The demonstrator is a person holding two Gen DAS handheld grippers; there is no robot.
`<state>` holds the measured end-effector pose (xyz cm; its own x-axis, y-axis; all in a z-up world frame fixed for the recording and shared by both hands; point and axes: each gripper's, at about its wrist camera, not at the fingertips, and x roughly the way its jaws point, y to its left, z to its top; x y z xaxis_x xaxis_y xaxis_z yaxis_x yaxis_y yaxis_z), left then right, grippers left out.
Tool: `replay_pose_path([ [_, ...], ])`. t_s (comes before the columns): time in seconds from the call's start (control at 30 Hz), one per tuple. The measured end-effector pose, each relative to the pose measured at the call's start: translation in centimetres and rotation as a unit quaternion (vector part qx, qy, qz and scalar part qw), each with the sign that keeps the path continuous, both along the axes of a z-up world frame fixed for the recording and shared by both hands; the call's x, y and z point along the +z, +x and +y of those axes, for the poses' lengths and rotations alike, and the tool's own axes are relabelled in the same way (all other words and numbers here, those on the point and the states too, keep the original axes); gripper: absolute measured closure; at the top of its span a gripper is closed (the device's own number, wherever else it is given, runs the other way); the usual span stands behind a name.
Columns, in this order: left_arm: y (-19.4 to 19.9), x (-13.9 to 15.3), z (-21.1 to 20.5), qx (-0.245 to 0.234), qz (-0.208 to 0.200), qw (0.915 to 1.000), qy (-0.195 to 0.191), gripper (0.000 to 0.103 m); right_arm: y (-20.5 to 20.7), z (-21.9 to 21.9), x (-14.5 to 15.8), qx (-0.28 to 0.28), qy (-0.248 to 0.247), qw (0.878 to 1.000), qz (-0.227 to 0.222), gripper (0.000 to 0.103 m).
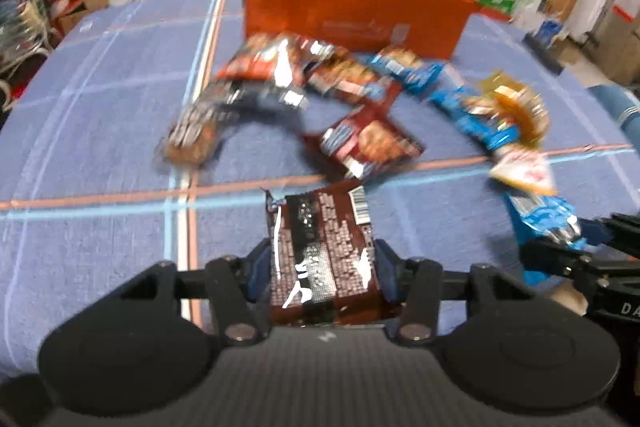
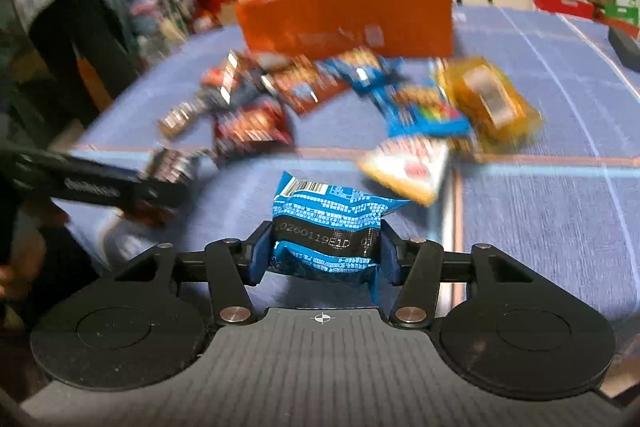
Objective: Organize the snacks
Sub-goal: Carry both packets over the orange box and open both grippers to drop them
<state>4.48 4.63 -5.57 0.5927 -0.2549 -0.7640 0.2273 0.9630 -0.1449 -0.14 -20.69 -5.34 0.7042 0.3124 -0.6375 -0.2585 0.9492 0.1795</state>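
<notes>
The left gripper (image 1: 322,267) pinches a brown snack packet (image 1: 320,247) between its 2 blue-padded fingers (image 1: 258,273), pads pressed on both side edges; the packet's printed back with barcode faces the camera and it sticks out past the fingertips. The right gripper (image 2: 324,255) likewise pinches a blue snack packet (image 2: 328,223), crumpled between its fingers (image 2: 260,255), barcode end pointing forward.

Both packets sit just in front of a loose pile on the bench (image 1: 100,107), which is covered in a blue cloth with orange and pale-blue stripes. The pile holds several red-brown packets (image 1: 366,143), more blue packets (image 1: 416,71), a yellow-orange packet (image 2: 488,103) and a white triangular packet (image 2: 408,167). The pile is blurred, so a count is uncertain.

Behind the pile stands an orange box (image 1: 348,11), near the bench's far edge. In the left wrist view the right gripper shows at the right edge with its blue packet.
</notes>
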Motion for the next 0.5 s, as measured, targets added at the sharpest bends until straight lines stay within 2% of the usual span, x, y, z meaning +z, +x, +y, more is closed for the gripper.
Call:
replay_pose_path([
  [0.13,1.4,2.9,-0.3,-0.013,-0.019,0.9988,-0.042,0.052,1.1,0.0,2.8,0.011,0.025,0.999,-0.035,0.064],
  [0.23,4.3,5.2,-0.6,-0.010,-0.037,0.9979,-0.053,0.052,3.9,-0.5,4.6,0.018,0.032,0.998,-0.050,0.064],
  [0.37,10.1,8.2,-1.4,-0.005,-0.075,0.9965,-0.038,0.052,9.9,-1.5,7.4,0.025,0.014,0.996,-0.088,0.064],
  [0.5,18.0,10.0,-2.6,0.004,-0.096,0.9951,-0.026,0.052,18.4,-2.4,9.3,0.018,-0.016,0.993,-0.116,0.064],
])
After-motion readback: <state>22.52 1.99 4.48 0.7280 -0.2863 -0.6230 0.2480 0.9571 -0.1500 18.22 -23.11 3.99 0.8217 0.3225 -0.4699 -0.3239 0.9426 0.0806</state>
